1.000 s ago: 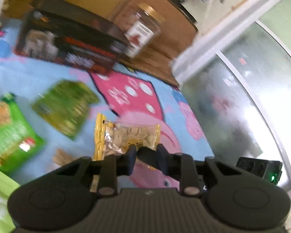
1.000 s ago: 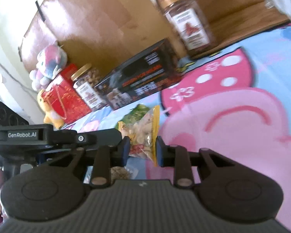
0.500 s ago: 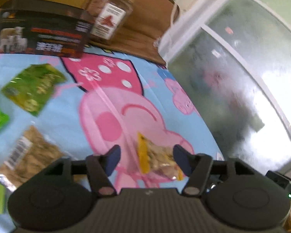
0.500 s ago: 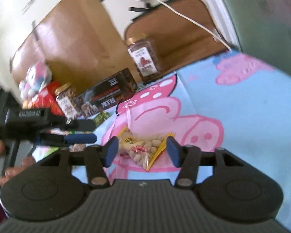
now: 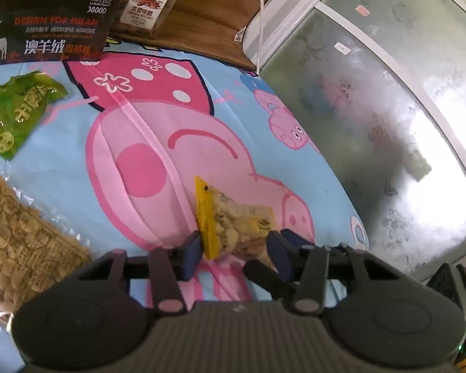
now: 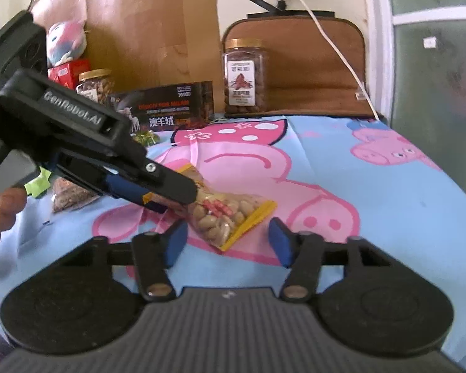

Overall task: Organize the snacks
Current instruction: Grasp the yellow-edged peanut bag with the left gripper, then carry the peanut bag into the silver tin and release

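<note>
A yellow-edged bag of nuts (image 5: 233, 217) lies on the pink pig of the blue cartoon sheet (image 5: 248, 71). My left gripper (image 5: 233, 253) is open, its fingers standing on either side of the bag's near end. In the right wrist view the same bag (image 6: 230, 217) lies just ahead of my open right gripper (image 6: 228, 244), and the left gripper (image 6: 171, 192) reaches over the bag's left end. Other snacks lie to the left: a green packet (image 5: 18, 112) and a clear bag of pale nuts (image 5: 25, 242).
A dark box (image 6: 167, 112) and a gold-lidded nut jar (image 6: 244, 77) stand at the back, with a second jar (image 6: 94, 85), a red box and a plush toy further left. A frosted glass door (image 5: 388, 118) borders the right side. A white cable (image 6: 332, 43) hangs down.
The left gripper opened and let go of the nut bag, which now lies on the sheet. The right gripper opened wider and drew back above the bag.
</note>
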